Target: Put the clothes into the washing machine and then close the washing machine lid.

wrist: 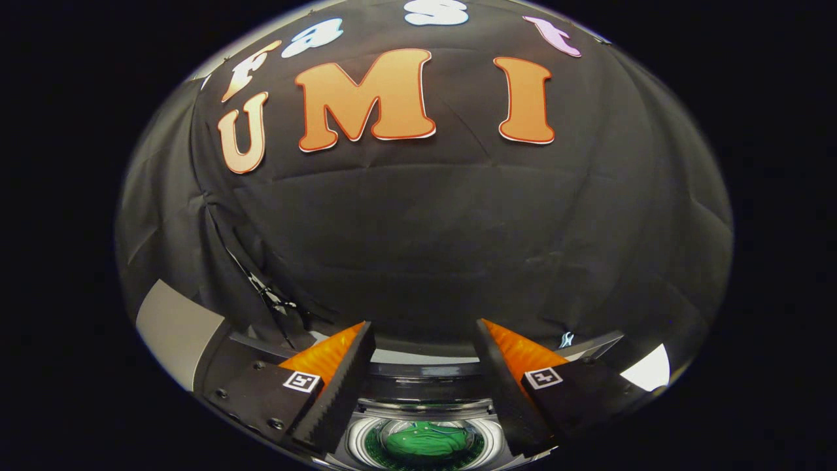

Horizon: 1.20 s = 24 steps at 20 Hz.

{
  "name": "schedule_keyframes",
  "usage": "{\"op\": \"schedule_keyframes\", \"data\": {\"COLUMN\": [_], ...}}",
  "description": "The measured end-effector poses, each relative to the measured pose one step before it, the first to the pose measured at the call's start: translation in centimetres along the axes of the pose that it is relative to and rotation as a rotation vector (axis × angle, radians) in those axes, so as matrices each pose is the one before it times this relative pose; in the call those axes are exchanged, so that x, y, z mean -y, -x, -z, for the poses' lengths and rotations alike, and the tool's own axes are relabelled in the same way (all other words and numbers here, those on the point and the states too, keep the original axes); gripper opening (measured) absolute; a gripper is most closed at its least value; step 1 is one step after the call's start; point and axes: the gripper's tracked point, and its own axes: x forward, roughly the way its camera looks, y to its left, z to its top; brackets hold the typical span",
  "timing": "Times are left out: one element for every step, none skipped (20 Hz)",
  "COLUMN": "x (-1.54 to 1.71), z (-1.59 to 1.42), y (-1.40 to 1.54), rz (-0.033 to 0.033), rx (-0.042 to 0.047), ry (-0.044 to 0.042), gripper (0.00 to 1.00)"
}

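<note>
Clothes (424,439): we see a green bundle lying inside the drum (366,439) of the washer (418,387), low between the two fingers of the gripper (424,335). The drum's pale ring wall surrounds the bundle on both sides (its far rim shows as a grey band above the cloth). The washer's opening faces up toward us, and nothing covers it where we can see; we cannot make out the lid itself. The gripper stands open, its fingers spread well apart, with nothing between them and neither touching the clothes or the washer. We look past the fingertips to the black cloth wall (431,248) of the booth, which rises beyond the washer's back edge. A light grey panel (171,327) sits beside the left finger (340,386), and a small bright patch (647,369) lies beside the right finger (516,386). The wall cloth hangs in soft folds, gathered into a seam near the left finger.
</note>
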Motion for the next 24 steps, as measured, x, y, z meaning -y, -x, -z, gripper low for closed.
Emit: {"op": "schedule_keyframes", "data": {"x": [-0.015, -0.007, 0.080, -0.018, -0.005, -0.039, -0.024, -0.030, -0.019, 0.026, 0.004, -0.096, -0.018, -0.003, 0.041, 0.013, -0.063, -0.031, -0.009, -0.025, 0.015, -0.022, -0.059, -0.044], "z": [0.099, 0.151, 0.157, 0.203, 0.229, 0.250, 0.216, 0.134, 0.347, 0.285, 0.280, 0.188, 0.267, 0.240, 0.291, 0.275, 0.283, 0.293, 0.359, 0.326, 0.489, 0.502, 0.557, 0.755], "y": [0.298, 0.332, 0.323, 0.361, 0.370, 0.471, 0.356, 0.415, 0.432, 0.408, 0.570, 0.351, 0.192, 0.398, 0.342, 0.391, 0.330, 0.430, 0.343, 0.284, 0.409, 0.446, 0.590, 0.550], "rz": [-0.00136, -0.00018, 0.00119, 0.00209, 0.00281, 0.00176, 0.00105, 0.00052, -0.00007, -0.00038, -0.00051, -0.00070, 0.00012, 0.00069, 0.00149, 0.00160, 0.00164, 0.00090, -0.00002, 0.00006, -0.00060, -0.00023, -0.00180, -0.00373], "rx": [0.00456, 0.00697, 0.00555, 0.00491, 0.00174, -0.00037, 0.00236, 0.00261, 0.00275, 0.00223, 0.00414, 0.00451, 0.00336, 0.00128, 0.00116, 0.00089, 0.00143, 0.00147, 0.00092, -0.00080, -0.00451, -0.00410, -0.00747, -0.01105], "ry": [-0.00084, -0.00064, 0.00232, 0.00297, 0.00161, 0.00024, -0.00023, 0.00043, 0.00166, 0.00130, -0.00056, 0.00175, 0.00138, -0.00009, -0.00147, -0.00053, -0.00045, -0.00061, 0.00168, -0.00025, -0.00247, -0.00199, 0.00052, 0.00046], "gripper": [0.98, 0.98, 0.98, 0.98, 0.98, 0.98, 0.98, 0.98, 0.98, 0.98, 0.98, 0.98, 0.98, 0.98, 0.98, 0.98, 0.98, 0.98, 0.98, 0.98, 0.98, 0.98, 0.98, 0.98]}}
